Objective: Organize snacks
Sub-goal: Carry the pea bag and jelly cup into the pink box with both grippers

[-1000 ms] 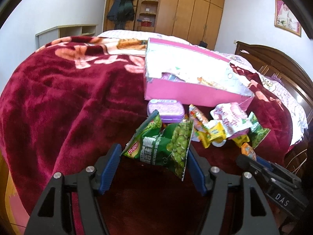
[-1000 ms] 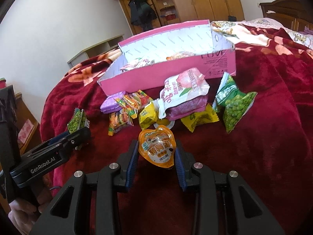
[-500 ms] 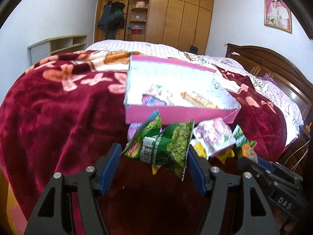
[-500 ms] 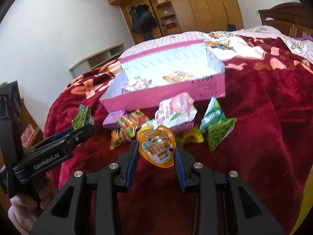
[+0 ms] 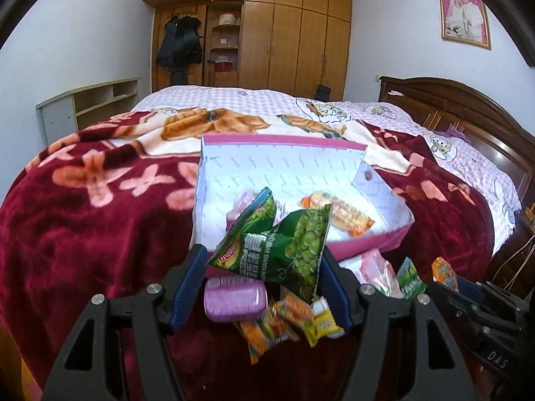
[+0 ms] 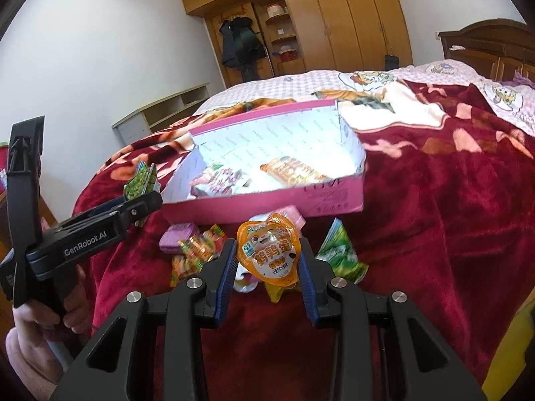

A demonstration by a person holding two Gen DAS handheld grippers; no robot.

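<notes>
My left gripper (image 5: 262, 269) is shut on a green pea snack bag (image 5: 281, 250), held in the air just before the near wall of the pink box (image 5: 367, 244). My right gripper (image 6: 267, 260) is shut on an orange quail-egg pack (image 6: 269, 254), raised above the snack pile. The pink box (image 6: 267, 205) lies open on the red blanket and holds a few packets (image 6: 291, 168). In the right wrist view the left gripper (image 6: 133, 207) shows at the left with the pea bag (image 6: 142, 180). The orange pack (image 5: 444, 272) shows at the right of the left wrist view.
Loose snacks lie before the box: a purple tin (image 5: 234, 299), striped candy packs (image 5: 274, 324), a yellow pack (image 5: 324, 324), a pink bag (image 5: 378, 267), another green bag (image 6: 341, 254). A red flowered blanket (image 5: 83, 234) covers the bed. A dark headboard (image 5: 468, 117) stands at right.
Both grippers have risen with their snacks and come nearer the pink box, so more of its inside shows. The pea bag now hangs over the box's near wall.
</notes>
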